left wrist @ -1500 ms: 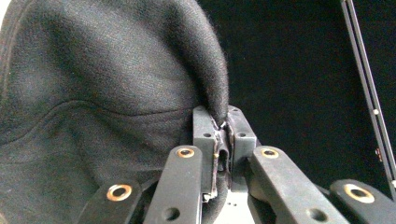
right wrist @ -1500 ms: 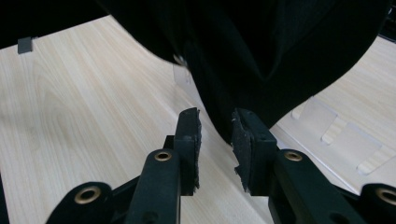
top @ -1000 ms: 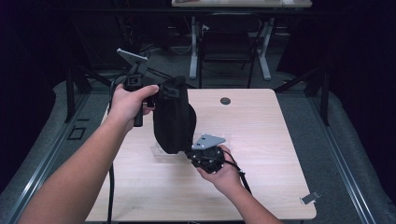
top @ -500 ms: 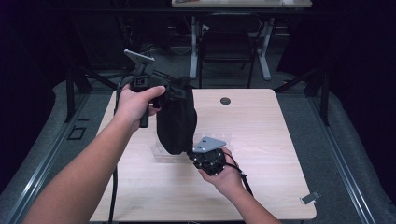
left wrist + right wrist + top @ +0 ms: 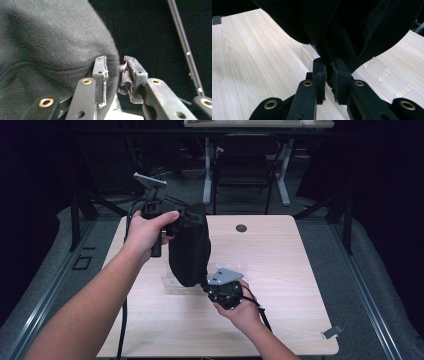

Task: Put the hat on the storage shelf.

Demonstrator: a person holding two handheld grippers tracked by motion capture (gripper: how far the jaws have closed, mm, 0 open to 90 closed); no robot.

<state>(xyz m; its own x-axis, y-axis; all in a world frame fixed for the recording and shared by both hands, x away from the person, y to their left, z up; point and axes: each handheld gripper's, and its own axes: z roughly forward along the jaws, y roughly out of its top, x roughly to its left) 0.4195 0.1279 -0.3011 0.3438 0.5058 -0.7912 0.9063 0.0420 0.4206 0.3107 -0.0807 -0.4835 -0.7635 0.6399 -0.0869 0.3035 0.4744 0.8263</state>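
**Dark cloth held taut between two tongs above the worktop**

The left tongs (image 5: 192,220) are raised over the far left part of the worktop (image 5: 290,270) and clamp the upper edge of a black cloth item (image 5: 190,250); in the left gripper view the jaws stand almost together, with a thin fold of fuzzy fabric pinched between the pads (image 5: 100,72). The right tongs (image 5: 328,75) sit lower and nearer the person, jaws closed on the bottom tip of the same cloth, which hangs between the two grips clear of the wood. What kind of garment or pouch it is cannot be told. A clear plastic piece (image 5: 384,77) lies flat on the worktop just beneath and beside the hanging cloth.

The step in hand looks like stretching or straightening the cloth between its two ends. To do it well, both grips should keep a firm bite on real fabric rather than a loose edge. The pull should be even and in line, without a twist. The lower end should stay clear of the plastic piece so nothing gets dragged. Any lowering should be slow, bottom end first.
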